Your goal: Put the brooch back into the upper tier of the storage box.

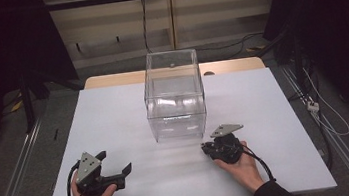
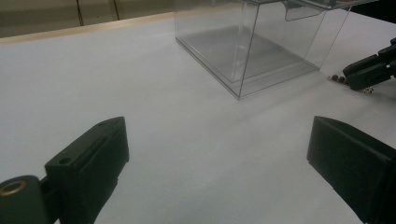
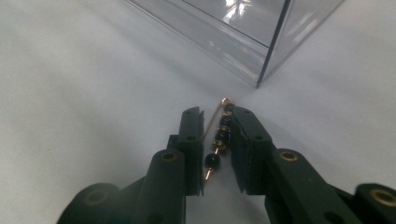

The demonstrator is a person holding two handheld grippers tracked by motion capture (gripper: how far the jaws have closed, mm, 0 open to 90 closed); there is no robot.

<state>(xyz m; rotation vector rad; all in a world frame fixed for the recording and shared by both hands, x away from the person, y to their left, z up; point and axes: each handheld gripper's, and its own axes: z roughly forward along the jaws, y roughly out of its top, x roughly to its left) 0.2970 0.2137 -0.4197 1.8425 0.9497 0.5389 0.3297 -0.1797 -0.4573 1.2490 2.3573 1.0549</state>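
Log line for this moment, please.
left gripper: open, idle over table | right gripper: jaws around beaded pin, grip unclear | clear box: beside pin, empty

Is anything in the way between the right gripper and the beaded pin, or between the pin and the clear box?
Nothing stands between them: the beaded pin already lies between the jaws of the right gripper, which are nearly closed around it. Toward the clear box, bare table shows ahead, but the box's near wall faces the pin, so entry would probably be over it.
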